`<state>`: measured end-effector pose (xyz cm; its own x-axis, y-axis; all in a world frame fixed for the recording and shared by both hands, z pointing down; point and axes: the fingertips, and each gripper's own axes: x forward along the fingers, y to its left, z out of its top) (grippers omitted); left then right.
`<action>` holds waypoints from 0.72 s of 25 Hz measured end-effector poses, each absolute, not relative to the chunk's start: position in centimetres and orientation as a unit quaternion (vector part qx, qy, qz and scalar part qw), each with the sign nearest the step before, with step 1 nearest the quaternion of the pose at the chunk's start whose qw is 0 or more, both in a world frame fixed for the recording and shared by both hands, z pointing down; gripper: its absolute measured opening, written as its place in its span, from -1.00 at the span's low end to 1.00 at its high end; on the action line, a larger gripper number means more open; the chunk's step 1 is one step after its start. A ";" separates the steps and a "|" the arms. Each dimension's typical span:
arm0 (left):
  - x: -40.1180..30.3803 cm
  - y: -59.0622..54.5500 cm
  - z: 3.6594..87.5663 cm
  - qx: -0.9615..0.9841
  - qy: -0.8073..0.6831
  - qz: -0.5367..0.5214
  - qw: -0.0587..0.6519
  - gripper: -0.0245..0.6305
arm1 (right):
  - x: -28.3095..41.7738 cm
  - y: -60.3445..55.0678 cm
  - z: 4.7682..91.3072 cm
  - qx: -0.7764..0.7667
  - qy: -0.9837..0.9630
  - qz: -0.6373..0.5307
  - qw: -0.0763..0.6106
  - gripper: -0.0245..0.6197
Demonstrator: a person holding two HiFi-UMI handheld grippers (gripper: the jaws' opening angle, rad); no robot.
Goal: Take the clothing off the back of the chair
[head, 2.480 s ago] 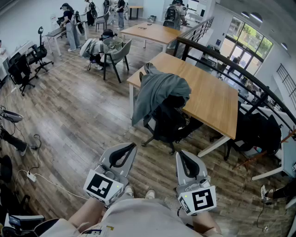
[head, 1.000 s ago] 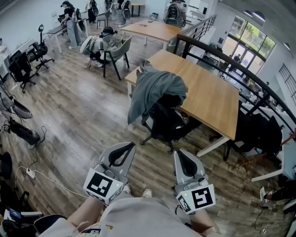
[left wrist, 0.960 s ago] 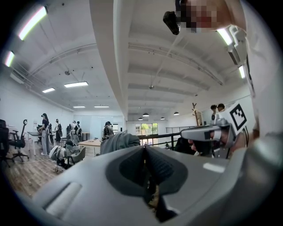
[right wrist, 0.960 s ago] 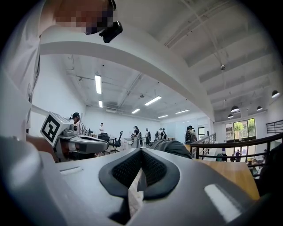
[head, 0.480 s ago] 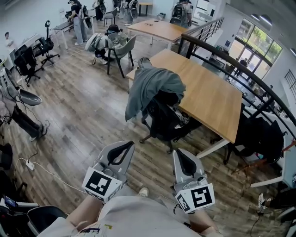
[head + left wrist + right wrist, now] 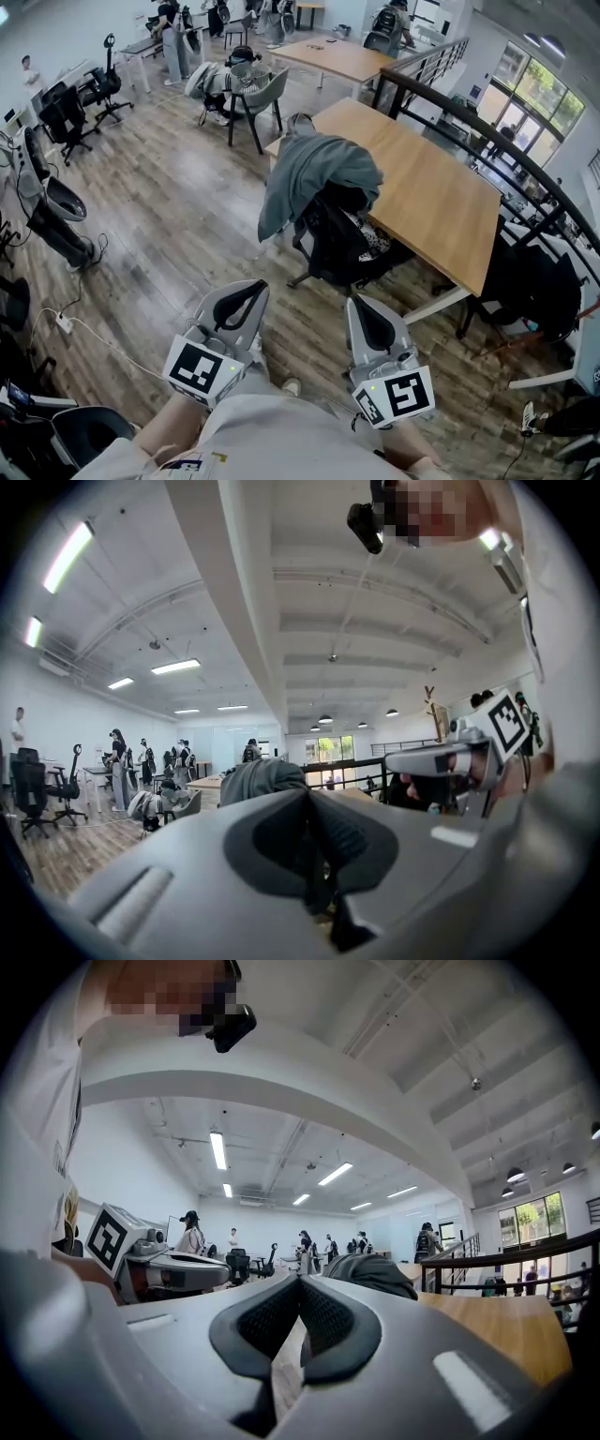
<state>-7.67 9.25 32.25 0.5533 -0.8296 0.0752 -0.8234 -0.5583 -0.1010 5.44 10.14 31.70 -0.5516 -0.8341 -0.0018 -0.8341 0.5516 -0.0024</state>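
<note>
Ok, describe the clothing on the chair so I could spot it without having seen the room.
Find the long light wooden table nearest the camera; a black wheeled office chair stands at its left edge. The dull grey-green garment is draped over that chair's back. It looks pale against the black chair, with one end hanging low on the left.
</note>
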 end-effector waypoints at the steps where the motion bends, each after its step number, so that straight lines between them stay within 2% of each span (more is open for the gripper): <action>1: -7.6 9.0 32.3 -0.881 0.469 -0.057 0.028 -0.92 | 5.3 9.9 31.7 -0.471 0.882 -0.002 0.001 -0.92; 18: -8.2 1.4 33.4 -0.891 0.451 -0.053 0.023 -0.92 | 3.9 2.8 32.8 -0.484 0.875 -0.011 -0.010 -0.92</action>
